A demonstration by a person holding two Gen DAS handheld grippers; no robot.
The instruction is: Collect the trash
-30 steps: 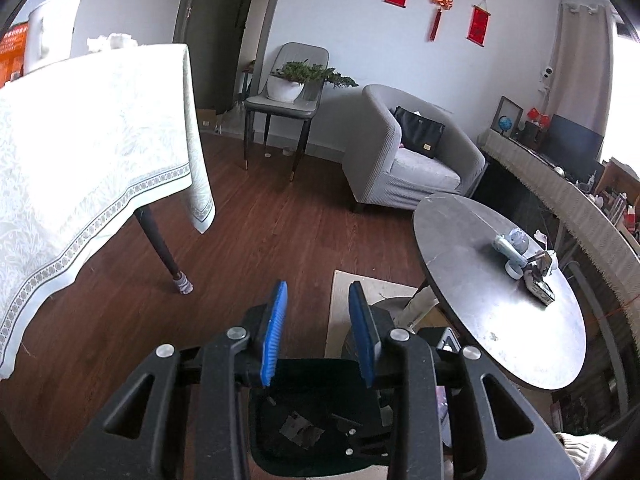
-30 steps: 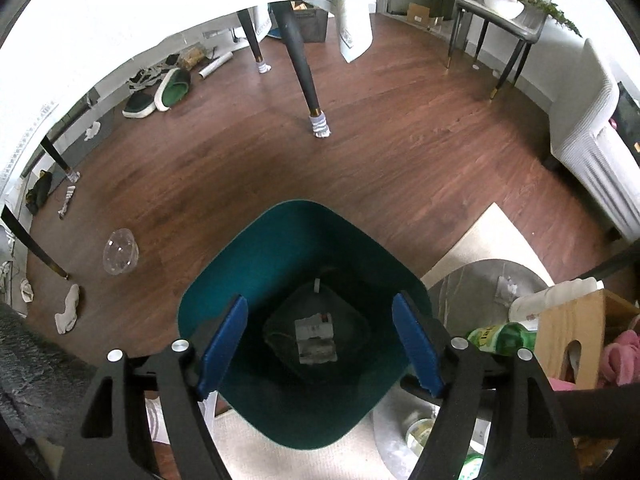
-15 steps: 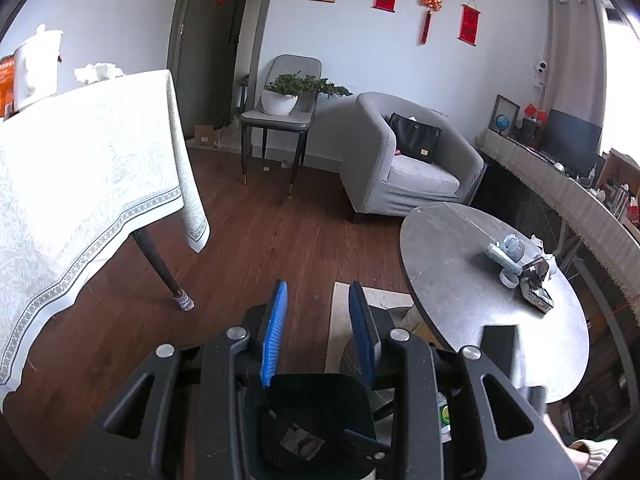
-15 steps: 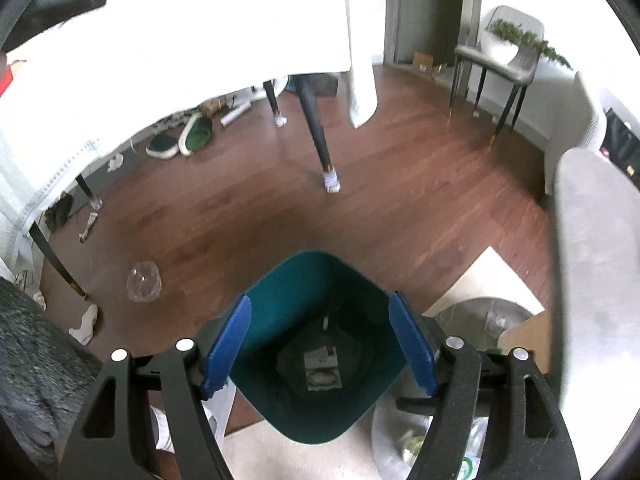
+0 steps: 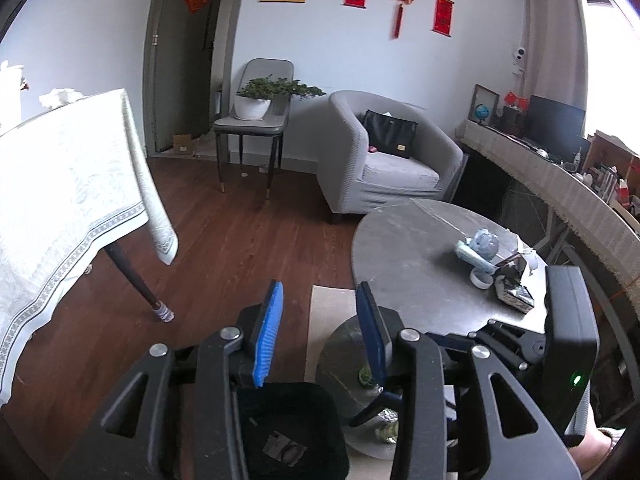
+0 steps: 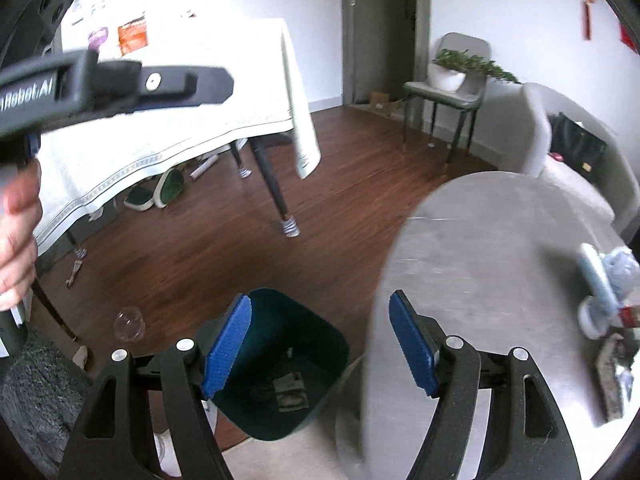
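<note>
Bin [image 6: 280, 364], dark green and open-topped, stands on the wood floor [image 6: 224, 240] just beside the round grey table [image 6: 480, 264]. Scraps of paper trash [image 6: 290, 390] lie at its bottom; in the left wrist view the same scraps [image 5: 282, 449] show inside the bin [image 5: 288, 428].

Left gripper [image 5: 318, 328]: blue pads apart and opening, nothing between them. Rug [image 5: 326, 316] and table base show through the gap. It hangs over the bin's near rim. In the right wrist view it crosses the upper left as a black bar [image 6: 120, 84], with a hand [image 6: 18, 240] on its handle at the left edge.

Right gripper [image 6: 320, 344]: jaws stand wide, empty, poised above the bin and the table edge. In the left wrist view its black body [image 5: 568, 344] sits at lower right.

More trash on the tabletop [image 5: 420, 248]: a crumpled pale blue lump [image 5: 484, 242], a light tube-shaped item [image 5: 474, 258], a small white ring [image 5: 480, 279] and a dark crushed packet [image 5: 514, 294], clustered near the far right edge. Right wrist view blurs these.

A clear plastic cup [image 6: 129, 323] lies on the floor left of the bin. Dining table with white cloth [image 5: 68, 188] at left; shoes [image 6: 156, 194] under it. Grey armchair [image 5: 384, 168] with a black bag [image 5: 390, 134], and a potted plant [image 5: 256, 100] on a chair, by the far wall.
</note>
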